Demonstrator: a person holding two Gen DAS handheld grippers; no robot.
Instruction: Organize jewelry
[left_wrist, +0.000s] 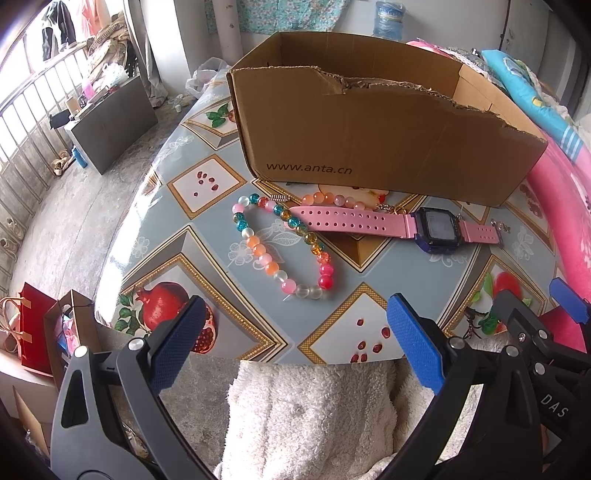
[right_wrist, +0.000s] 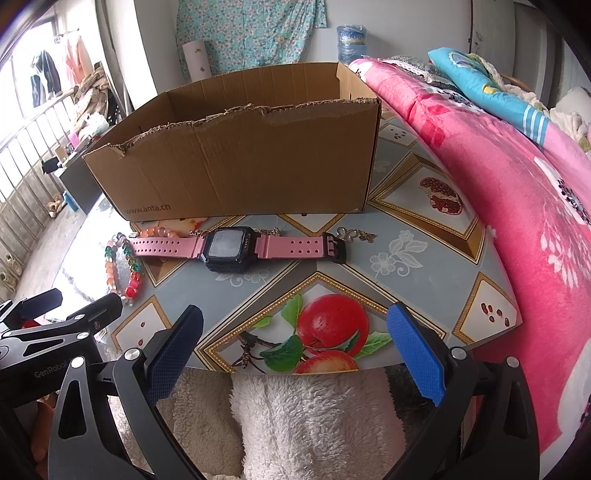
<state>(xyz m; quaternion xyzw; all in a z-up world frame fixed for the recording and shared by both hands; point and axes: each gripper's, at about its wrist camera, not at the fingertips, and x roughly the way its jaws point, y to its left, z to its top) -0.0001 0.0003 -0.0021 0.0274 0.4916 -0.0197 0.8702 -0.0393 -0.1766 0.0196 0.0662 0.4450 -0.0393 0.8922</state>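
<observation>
Left gripper (left_wrist: 291, 343): jaws spread wide, nothing between the blue pads (left_wrist: 413, 347); held low at the near edge, pointing far.
Right gripper (right_wrist: 295, 347): jaws equally wide apart, empty; same low, level pose.
Spacing: side by side, close together; each one's black frame shows at the other camera's edge.
Person's hands: hidden behind the cameras.

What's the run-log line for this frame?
left gripper: open, empty | right gripper: open, empty | bead bracelet, pink watch: on table, outside cardboard box | phase: pre-grasp
</observation>
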